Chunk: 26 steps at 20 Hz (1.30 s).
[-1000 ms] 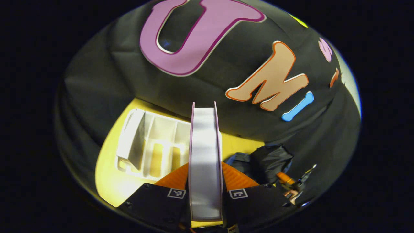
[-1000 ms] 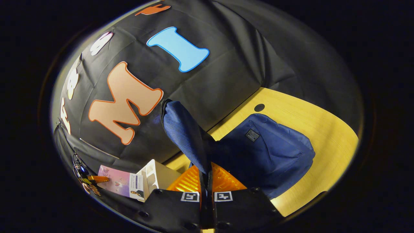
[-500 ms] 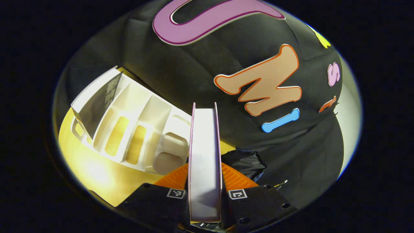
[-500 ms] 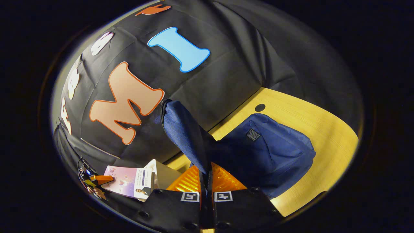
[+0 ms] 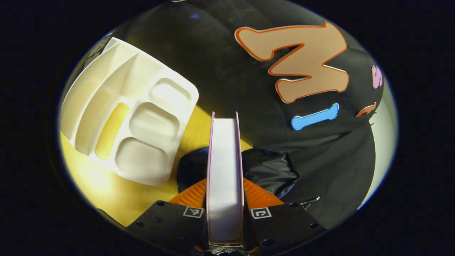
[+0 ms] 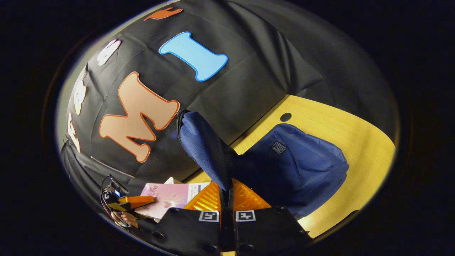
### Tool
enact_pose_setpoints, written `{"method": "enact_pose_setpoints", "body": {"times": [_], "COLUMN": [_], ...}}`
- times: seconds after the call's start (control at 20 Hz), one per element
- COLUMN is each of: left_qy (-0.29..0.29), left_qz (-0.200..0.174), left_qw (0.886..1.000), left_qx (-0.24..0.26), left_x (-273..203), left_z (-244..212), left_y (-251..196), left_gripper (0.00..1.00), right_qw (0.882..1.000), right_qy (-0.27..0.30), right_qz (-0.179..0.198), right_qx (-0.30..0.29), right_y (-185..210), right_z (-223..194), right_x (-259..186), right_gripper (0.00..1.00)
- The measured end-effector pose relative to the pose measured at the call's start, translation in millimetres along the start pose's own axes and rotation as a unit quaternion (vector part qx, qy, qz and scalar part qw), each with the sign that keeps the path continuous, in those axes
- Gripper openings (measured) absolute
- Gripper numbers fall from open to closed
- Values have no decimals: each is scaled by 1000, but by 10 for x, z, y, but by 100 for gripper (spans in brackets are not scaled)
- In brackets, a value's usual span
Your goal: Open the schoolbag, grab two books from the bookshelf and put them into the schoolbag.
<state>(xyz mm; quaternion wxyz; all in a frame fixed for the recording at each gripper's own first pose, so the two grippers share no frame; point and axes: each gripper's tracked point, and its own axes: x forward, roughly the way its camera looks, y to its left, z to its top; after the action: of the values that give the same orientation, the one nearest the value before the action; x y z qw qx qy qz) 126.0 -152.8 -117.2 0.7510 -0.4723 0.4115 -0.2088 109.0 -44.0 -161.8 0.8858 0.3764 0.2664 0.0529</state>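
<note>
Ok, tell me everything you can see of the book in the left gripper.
The book is a thick paperback held edge-on between the left gripper's fingers, white page block facing the camera, thin pink covers either side. In the right gripper view its cover shows pink with small pale motifs, tilted near flat, beside the schoolbag. Nothing else visibly touches it.

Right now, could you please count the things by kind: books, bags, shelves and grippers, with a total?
Books: 1, the book held by the left gripper.
Schoolbags: 1, the blue schoolbag.
Bookshelves: 1, the white bookshelf.
Grippers: 2, left gripper and right gripper.
Total: 5.
</note>
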Motion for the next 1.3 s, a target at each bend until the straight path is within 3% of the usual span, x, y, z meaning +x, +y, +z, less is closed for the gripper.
{"method": "enact_pose_setpoints", "body": {"times": [0.4,0.65,0.8,1.3], "left_qy": [32,40,39,44], "left_qz": [12,-3,-26,-53], "left_qw": [999,997,993,982], "left_qx": [-30,-62,-110,-174], "left_x": [791,1176,1388,1889], "left_z": [-377,-607,-745,-1131], "left_y": [11,34,-4,-41], "left_gripper": [34,34,34,34], "right_qw": [1000,1000,1000,1000], "right_qy": [1,1,3,4], "right_qz": [10,14,17,19], "right_qx": [-2,-5,-7,-16], "right_y": [3,6,3,1], "right_z": [26,45,33,37], "right_x": [17,21,27,25], "right_gripper": [2,3,3,3]}}
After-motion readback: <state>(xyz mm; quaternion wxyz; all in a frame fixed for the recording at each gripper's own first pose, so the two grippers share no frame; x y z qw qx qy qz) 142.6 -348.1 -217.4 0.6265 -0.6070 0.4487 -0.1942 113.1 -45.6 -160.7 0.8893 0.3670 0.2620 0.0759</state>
